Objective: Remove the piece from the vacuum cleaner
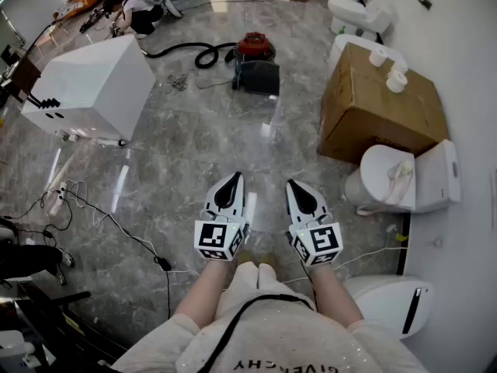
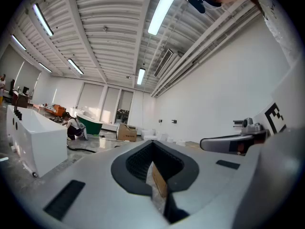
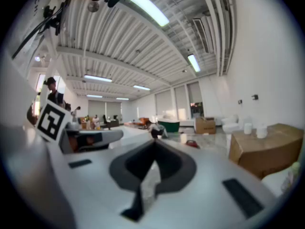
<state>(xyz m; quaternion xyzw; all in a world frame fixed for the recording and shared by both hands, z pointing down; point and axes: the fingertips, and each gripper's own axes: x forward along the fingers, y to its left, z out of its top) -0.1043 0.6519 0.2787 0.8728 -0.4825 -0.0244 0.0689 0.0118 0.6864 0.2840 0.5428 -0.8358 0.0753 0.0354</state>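
**A:** ok so where's the vac sitting, and which way does it point?

**B:** The red-and-black canister vacuum cleaner (image 1: 255, 62) is on the grey marble floor (image 1: 194, 158). It's straight out ahead of the person and well apart from both tools. Its long axis runs away from the person, dark boxy end nearer and red domed end farther. A black flexible hose (image 1: 190, 51) joins it at the red end and loops off to the picture's left.

**A:** and the tools? holding anything?

**B:** Nope. The left tool (image 1: 234, 179) and the right tool (image 1: 293, 186) are side by side, close in front of the person's body, both pointing out toward the vac. In each gripper view the jaws are pressed together with nothing between them.

**A:** any boxes or bins around?

**B:** A big brown cardboard box (image 1: 373, 111) sits to the right of the vac, closed, with two white roll-shaped things (image 1: 397, 77) on top. Just beside it, nearer the person, is a white toilet (image 1: 392, 179) with its lid up. Something pale lies on the bowl, can't tell what. Over on the left there's a large white boxy unit (image 1: 97, 84).
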